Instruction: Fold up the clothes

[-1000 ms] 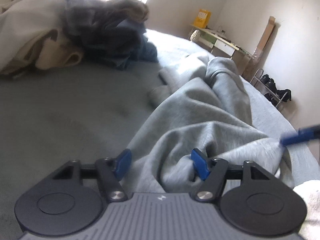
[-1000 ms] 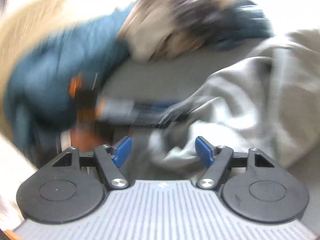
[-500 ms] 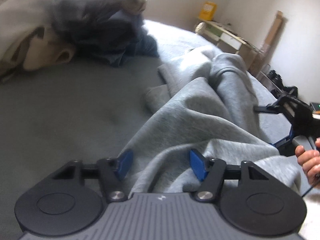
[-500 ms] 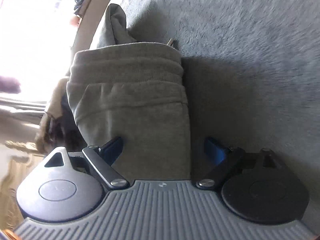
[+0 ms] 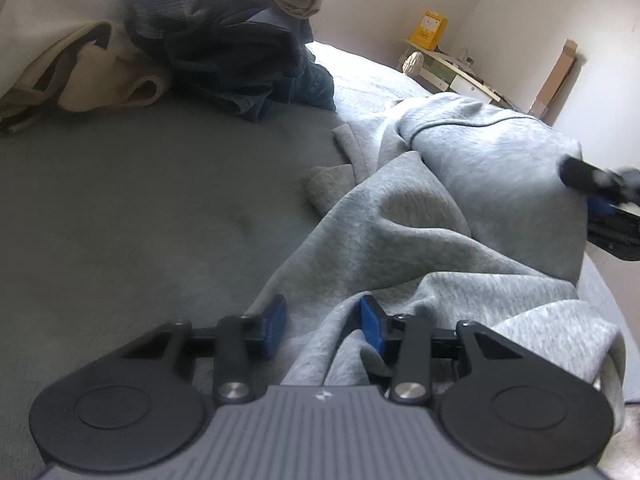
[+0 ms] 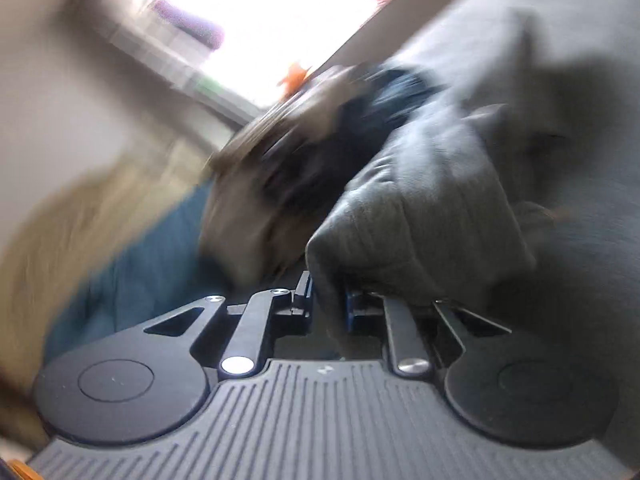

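My left tongs (image 5: 322, 322) are closing around a fold of the crumpled light-grey fleece sweatshirt (image 5: 460, 208) on the grey bed (image 5: 120, 220). My right tongs (image 6: 329, 300) are closing too and, through the blur, seem clamped on its ribbed edge.

yellow box (image 5: 431, 30) – on desk (image 5: 460, 70) | cardboard (image 5: 558, 76) – leaning against wall | window (image 6: 256, 12) – bright

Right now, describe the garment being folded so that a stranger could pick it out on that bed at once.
Start at the wide dark grey bed cover. A heap of cream and navy clothes sits at its far side; nearer the camera sprawls the light grey fleece sweatshirt, crumpled in thick folds. It alone is pale grey and lies apart from the heap.
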`<state>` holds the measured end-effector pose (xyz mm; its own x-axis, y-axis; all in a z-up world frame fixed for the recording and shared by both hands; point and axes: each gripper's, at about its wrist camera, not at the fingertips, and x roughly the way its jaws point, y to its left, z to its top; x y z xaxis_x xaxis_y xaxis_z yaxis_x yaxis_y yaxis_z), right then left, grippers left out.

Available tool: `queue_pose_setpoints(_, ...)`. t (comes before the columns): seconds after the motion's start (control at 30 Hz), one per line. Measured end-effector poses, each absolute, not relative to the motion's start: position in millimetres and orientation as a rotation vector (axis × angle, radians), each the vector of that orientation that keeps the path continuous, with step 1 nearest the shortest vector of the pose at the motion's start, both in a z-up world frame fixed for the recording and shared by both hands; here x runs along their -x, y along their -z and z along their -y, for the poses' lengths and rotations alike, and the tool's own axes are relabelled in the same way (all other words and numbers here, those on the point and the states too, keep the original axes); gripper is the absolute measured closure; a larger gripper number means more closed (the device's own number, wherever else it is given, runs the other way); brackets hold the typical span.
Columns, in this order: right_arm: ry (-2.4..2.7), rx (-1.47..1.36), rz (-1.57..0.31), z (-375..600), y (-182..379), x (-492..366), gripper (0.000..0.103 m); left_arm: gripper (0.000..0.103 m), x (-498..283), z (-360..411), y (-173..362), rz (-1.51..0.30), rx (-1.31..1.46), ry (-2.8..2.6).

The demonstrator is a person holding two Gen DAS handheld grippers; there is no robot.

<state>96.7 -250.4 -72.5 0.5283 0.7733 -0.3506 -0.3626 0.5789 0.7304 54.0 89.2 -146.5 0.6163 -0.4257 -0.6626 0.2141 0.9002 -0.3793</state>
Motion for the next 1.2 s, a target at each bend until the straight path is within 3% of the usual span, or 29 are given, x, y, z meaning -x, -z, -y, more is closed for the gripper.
queue_pose_setpoints(0.27,-0.964,-0.096,-0.845,135.7,58.9,-52.0,0.090,0.061,-28.6,-133.6,126.5,-0.786,0.349,0.353)
queue_pose_setpoints(0.5,-0.966,0.465,-0.770,62.2,88.8,0.1,0.089,0.041,-13.6,-147.0,79.7,-0.680,0.331,0.387)
queue_pose_setpoints(0.6,-0.939,0.617,-0.698,46.6,97.2,22.0,0.083,0.034,-14.3,-145.7,68.4,-0.658,0.354,0.410)
queue_pose_setpoints(0.67,-0.921,0.610,-0.683,49.5,94.5,24.5,0.077,0.033,-16.8,-141.3,69.8,-0.669,0.369,0.400)
queue_pose_setpoints(0.8,-0.939,0.557,-0.670,73.2,76.1,37.4,0.052,0.033,-22.8,-138.7,83.5,-0.716,0.421,0.374)
queue_pose_setpoints(0.97,-0.933,0.390,-0.676,122.6,41.3,32.3,0.041,0.034,-28.9,-141.7,104.0,-0.754,0.458,0.339)
queue_pose_setpoints(1.13,-0.827,-0.067,-0.695,194.0,12.3,-17.5,0.034,0.034,-30.0,-150.5,113.1,-0.742,0.486,0.346)
queue_pose_setpoints(1.2,-0.767,-0.253,-0.676,216.0,9.6,-45.5,0.023,0.034,-29.2,-151.6,115.0,-0.738,0.491,0.355)
